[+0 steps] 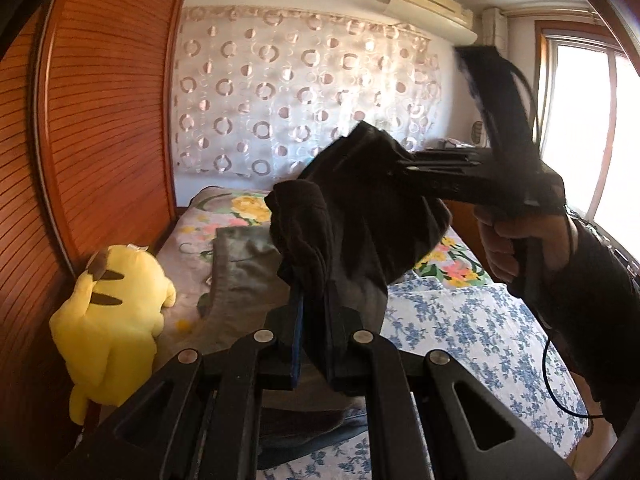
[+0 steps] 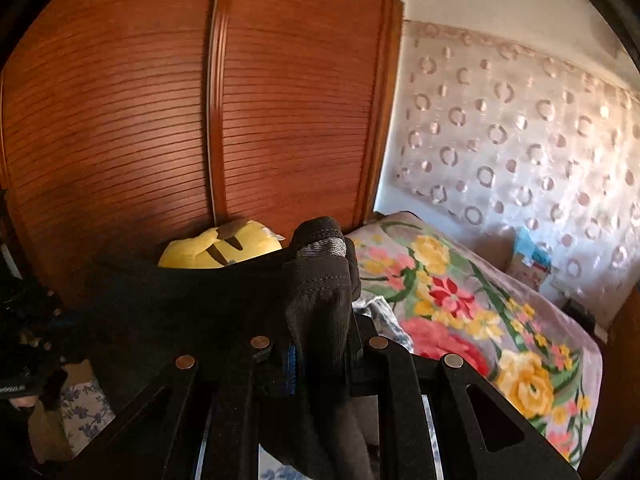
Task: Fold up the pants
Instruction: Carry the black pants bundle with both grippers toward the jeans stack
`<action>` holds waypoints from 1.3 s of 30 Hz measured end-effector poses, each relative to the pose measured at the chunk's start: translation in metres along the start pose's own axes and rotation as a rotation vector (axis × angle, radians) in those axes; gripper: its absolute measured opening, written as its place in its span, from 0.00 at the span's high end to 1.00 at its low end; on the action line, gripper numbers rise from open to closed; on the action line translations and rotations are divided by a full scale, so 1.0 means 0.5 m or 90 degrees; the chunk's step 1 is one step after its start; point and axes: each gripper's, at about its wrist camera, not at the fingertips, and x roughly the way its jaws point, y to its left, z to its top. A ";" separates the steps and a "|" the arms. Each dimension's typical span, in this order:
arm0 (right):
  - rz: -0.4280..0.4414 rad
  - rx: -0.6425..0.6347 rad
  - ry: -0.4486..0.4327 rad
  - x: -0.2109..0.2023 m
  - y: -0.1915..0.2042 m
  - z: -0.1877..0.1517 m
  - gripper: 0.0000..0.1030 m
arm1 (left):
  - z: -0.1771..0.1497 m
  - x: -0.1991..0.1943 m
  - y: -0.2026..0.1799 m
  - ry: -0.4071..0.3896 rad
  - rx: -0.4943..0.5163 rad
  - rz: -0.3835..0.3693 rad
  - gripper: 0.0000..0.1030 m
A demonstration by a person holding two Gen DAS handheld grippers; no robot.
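Black cloth fills the middle of both wrist views: the pants are lifted clear of the bed, slung between the two grippers. The left gripper has its fingers nearly closed, pinching a bunched fold of the fabric that rises above the tips. The right gripper, seen side-on in the left view with a hand on its handle, is likewise almost closed on a thick wad that shows a grey stitched band, probably the waistband, though blur makes that hard to confirm. Between the two holds the cloth sags in a loose heap instead of hanging flat.

Below, a grey garment already lies on the bed, just beside a yellow plush toy that sits against the wooden wardrobe.

The risks from here, as I judge them:
- Both grips hold bunched folds, not a clean edge, so a layer could slip out if the cloth is pulled taut, and one side would drop.
- With the fabric crumpled between the holds, laying it down as it is would trap creases and give a crooked fold; it needs spreading first.
- The hanging part is hidden under the grippers, so it may drag across the grey garment or catch the plush toy on the way down
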 end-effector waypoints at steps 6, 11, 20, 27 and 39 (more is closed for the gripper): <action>0.029 -0.030 0.021 0.063 -0.005 0.024 0.84 | -0.009 0.005 0.018 0.004 -0.016 0.003 0.90; 0.054 -0.045 0.040 0.113 -0.007 0.046 0.84 | -0.024 0.017 0.033 0.019 -0.032 0.008 0.90; 0.048 0.018 0.036 0.151 -0.037 0.062 0.54 | -0.046 0.025 0.052 0.049 -0.047 0.046 0.90; 0.046 0.041 0.004 0.047 -0.075 0.011 0.54 | -0.029 0.012 0.050 0.034 -0.036 0.084 0.60; 0.049 0.049 0.062 0.089 -0.096 -0.023 0.65 | -0.039 0.096 0.053 0.091 -0.015 0.054 0.35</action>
